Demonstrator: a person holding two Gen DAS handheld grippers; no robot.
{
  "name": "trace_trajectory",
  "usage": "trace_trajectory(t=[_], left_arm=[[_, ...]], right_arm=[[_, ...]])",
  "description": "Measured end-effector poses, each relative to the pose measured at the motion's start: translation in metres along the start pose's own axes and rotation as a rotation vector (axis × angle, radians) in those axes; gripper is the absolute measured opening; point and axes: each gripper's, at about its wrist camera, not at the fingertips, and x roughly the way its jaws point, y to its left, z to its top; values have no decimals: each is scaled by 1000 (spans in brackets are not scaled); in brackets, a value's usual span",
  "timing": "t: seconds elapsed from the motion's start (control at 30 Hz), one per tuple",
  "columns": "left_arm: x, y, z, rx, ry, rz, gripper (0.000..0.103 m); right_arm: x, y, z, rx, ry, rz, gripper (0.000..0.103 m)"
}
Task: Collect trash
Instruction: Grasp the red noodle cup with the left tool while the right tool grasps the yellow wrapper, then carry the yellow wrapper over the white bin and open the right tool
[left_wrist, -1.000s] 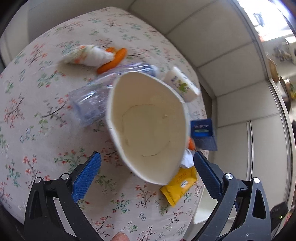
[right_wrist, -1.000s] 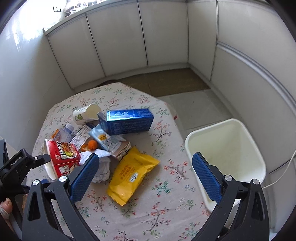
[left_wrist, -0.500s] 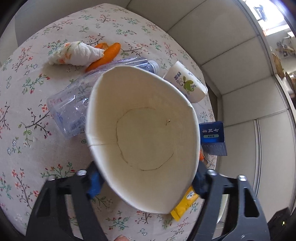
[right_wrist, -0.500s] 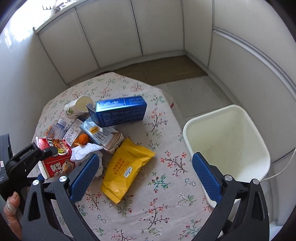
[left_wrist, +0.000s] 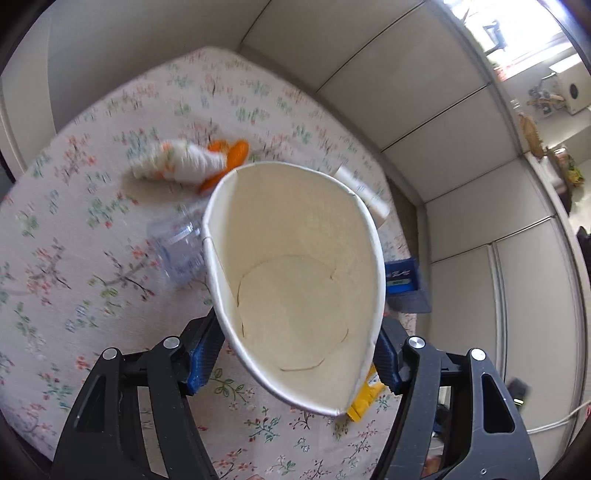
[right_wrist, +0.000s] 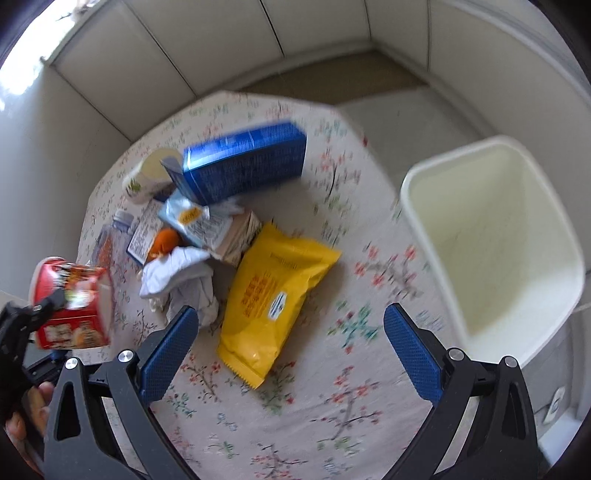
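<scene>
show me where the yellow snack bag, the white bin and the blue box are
yellow snack bag (right_wrist: 275, 291): right wrist view, middle of its front.
white bin (right_wrist: 517, 243): right wrist view, inner wall.
blue box (right_wrist: 245, 162): right wrist view, its long side.

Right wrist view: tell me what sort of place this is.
Probably a home dining corner or enclosed balcony. A round table under a floral cloth is strewn with food packaging, a white waste bin stands beside it, and pale panelled walls wrap around.

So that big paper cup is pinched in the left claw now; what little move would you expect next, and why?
Probably a carry toward the white bin beside the table. The left gripper has just been closing and its pads now press the paper cup from both sides, squashing its rim. The bin stands open. The right gripper is open above the yellow packet.
</scene>
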Motion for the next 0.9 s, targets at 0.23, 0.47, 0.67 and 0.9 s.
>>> trace_trajectory(t=[0.23,0.47,0.67,0.9], left_arm=[[-29,-2,0,57,-48,-24,66],[-32,-1,-3,97,-50,-15,66],[-32,-2,-6,129,-61,8,66],[-31,-7,-8,169,-88,41,66]], right_arm=[[45,-2,-9,113,102,38,81],[55,4,-11,113,96,89,18],[37,8,-7,86,40,106,8],[11,16,-5,28,-34,121,7]])
